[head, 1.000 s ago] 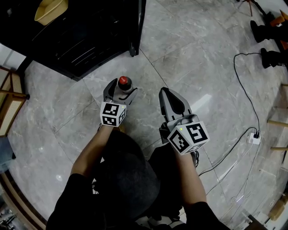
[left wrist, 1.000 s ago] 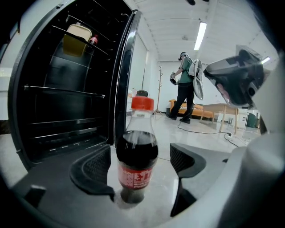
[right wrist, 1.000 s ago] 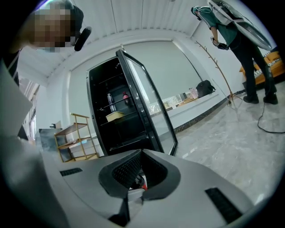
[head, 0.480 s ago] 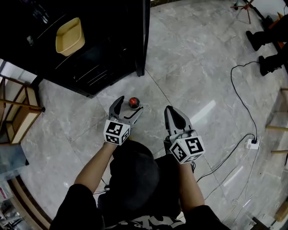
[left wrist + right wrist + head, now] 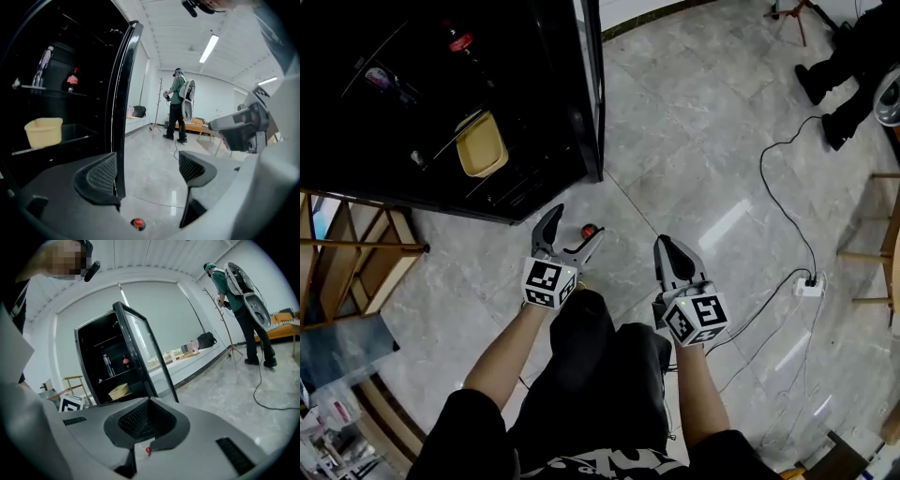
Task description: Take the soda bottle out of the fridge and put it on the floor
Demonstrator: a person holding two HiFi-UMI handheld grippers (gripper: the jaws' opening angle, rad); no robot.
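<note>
Soda bottle (image 5: 590,231) upright on floor (image 5: 694,141) near fridge (image 5: 516,75), directly below released left tongs (image 5: 575,225). Right tongs (image 5: 667,248) clenched empty, farther from fridge.

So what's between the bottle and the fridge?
Nothing, just bare floor. The head view shows the bottle standing apart from the open fridge.

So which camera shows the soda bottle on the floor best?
The head view: the soda bottle stands on the floor, red cap up, near the fridge door. The left gripper view catches only its cap at the bottom edge; the right gripper view shows a tiny red speck below its shut jaws.
</note>
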